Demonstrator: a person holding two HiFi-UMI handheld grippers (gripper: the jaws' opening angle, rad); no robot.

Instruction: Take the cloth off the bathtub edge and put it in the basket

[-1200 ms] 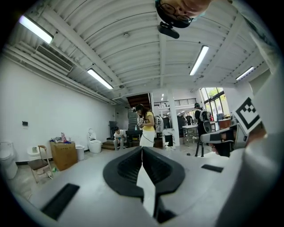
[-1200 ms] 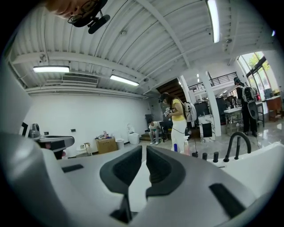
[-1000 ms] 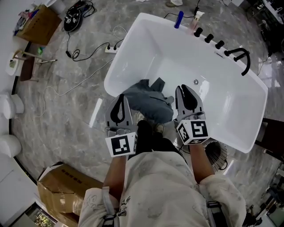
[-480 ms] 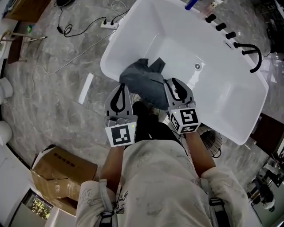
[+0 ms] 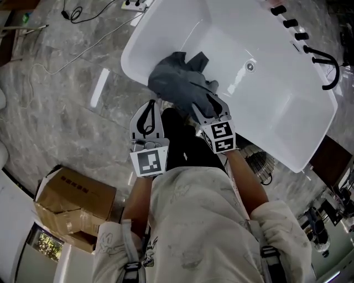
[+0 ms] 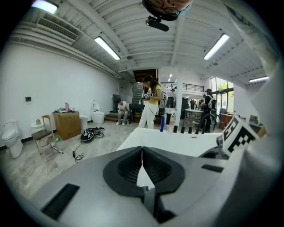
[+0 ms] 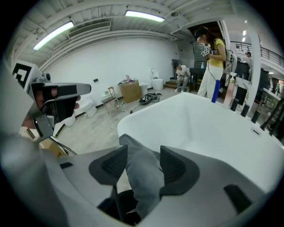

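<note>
- A crumpled grey fabric cloth (image 5: 177,83) drapes over the glossy white bathtub rim (image 5: 134,65) at 12 o'clock, blocking it.
- The tub basin beyond, at 1 o'clock, lies open.
- A brown cardboard box (image 5: 74,202) crowds 8 o'clock.

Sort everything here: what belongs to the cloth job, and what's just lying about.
For the job: cloth; bathtub edge; wire basket, probably the one meant.
Lying about: cardboard box; power strip; blue bottle.
</note>
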